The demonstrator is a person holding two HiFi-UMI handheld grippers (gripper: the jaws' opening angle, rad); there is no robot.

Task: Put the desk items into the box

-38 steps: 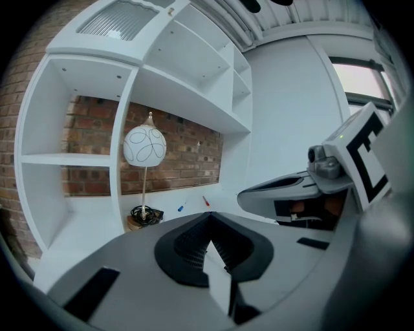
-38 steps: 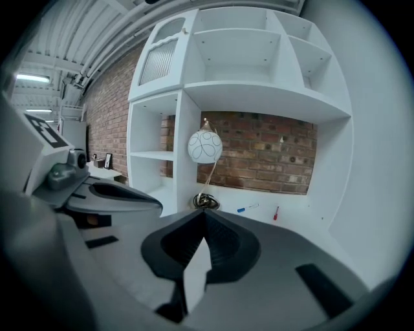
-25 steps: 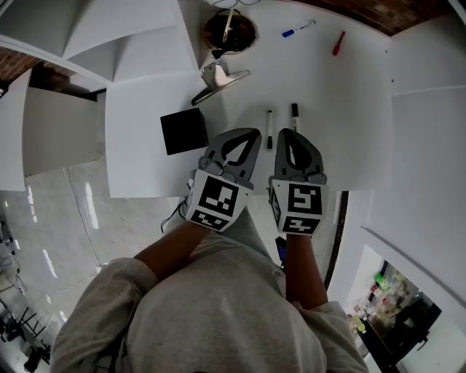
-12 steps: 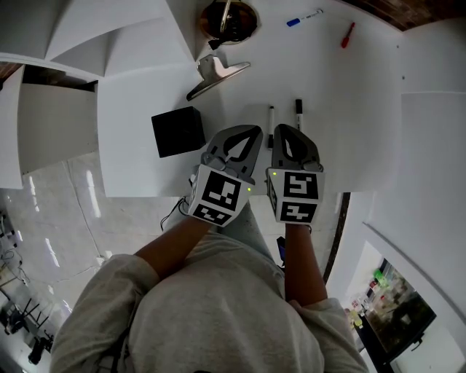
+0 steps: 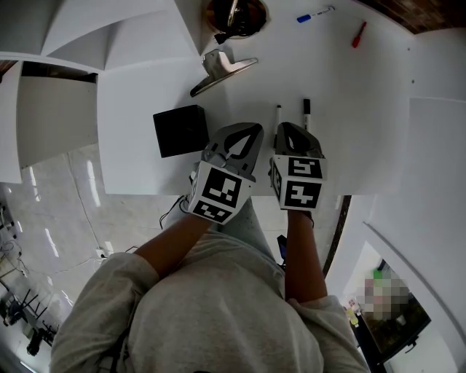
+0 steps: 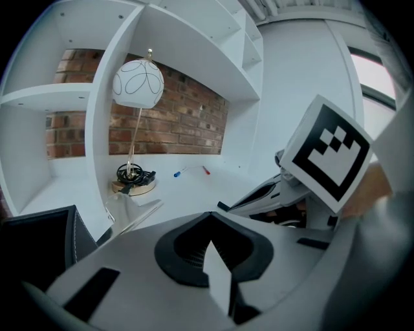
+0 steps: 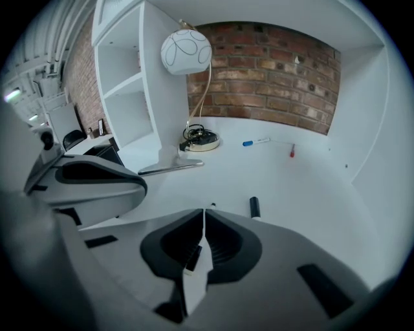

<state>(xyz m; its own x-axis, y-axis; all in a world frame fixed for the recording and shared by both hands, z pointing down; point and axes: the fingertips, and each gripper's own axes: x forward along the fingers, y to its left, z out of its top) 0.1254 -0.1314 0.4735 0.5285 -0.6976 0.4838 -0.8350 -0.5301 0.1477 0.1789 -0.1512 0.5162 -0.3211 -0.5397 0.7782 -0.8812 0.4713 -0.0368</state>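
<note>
Black-capped marker [image 7: 254,207], just beyond right gripper [image 7: 204,213]

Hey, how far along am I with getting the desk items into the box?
Done: nothing that shows; the black box sits apart from every item.
In hand: nothing. The left gripper and right gripper are both shut and empty, near the thin marker and black-capped marker.
Left: both markers, the blue pen and the red pen, all lying on the desk.

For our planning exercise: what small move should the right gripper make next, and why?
Probably open the right gripper. Its jaws are together and hold nothing, and the pen lies on the desk just beyond its tip, not yet grasped.
</note>
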